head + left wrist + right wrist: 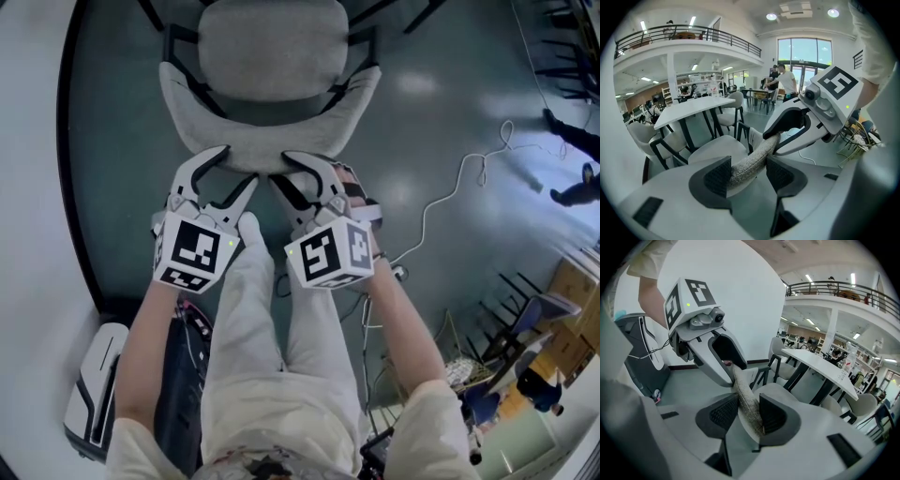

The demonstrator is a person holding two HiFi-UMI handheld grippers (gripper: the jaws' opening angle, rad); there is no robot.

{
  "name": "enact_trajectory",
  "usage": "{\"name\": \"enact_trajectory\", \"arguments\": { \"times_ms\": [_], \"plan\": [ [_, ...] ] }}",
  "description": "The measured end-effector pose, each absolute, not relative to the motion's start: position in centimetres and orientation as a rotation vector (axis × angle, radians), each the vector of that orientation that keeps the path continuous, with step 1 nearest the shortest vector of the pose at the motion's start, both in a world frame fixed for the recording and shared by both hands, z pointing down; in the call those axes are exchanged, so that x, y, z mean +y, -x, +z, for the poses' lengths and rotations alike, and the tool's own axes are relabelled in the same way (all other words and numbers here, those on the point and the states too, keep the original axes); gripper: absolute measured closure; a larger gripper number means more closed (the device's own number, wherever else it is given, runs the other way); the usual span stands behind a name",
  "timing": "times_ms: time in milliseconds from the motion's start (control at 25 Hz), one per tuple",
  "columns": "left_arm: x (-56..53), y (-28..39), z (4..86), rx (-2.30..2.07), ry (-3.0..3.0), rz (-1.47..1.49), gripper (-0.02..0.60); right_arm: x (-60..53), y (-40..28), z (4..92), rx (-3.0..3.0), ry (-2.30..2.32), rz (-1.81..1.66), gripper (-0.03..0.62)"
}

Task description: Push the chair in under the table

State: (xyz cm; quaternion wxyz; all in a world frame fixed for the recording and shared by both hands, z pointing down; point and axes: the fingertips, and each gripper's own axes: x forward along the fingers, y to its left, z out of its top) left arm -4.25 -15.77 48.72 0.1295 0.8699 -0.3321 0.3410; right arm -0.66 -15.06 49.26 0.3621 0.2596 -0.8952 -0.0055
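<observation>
A grey fabric chair (pixel 270 49) stands in front of me with its curved backrest (pixel 272 141) nearest. My left gripper (pixel 237 165) and right gripper (pixel 279 169) sit side by side on the backrest's top edge. In the left gripper view the backrest rim (pixel 754 157) runs between the jaws of the left gripper (pixel 747 173), against one pad with a gap at the other. In the right gripper view the rim (pixel 745 401) lies likewise inside the right gripper (pixel 745 413). Both stand open around it. The white table (pixel 693 105) stands beyond the chair.
More grey chairs (pixel 733 105) surround the table (pixel 820 364). A white wall with a dark skirting (pixel 75 216) runs along the left, with a white floor unit (pixel 94 394) beside it. A white cable (pixel 450 197) trails over the floor at the right. People (pixel 785 82) stand far back.
</observation>
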Motion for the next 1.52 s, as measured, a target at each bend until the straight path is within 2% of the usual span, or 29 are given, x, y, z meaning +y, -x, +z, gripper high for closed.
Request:
{"name": "enact_trajectory", "arguments": {
  "times_ms": [1080,1520],
  "plan": [
    [-29.5,5.4,48.3,-0.967,-2.576,0.960,0.354,-28.7,1.8,49.1,-2.330,-0.671,-0.019,0.450],
    [-31.0,5.5,48.6,-0.940,-2.591,0.948,0.354,-30.2,2.0,49.2,-2.335,-0.636,-0.009,0.450]
  ]
}}
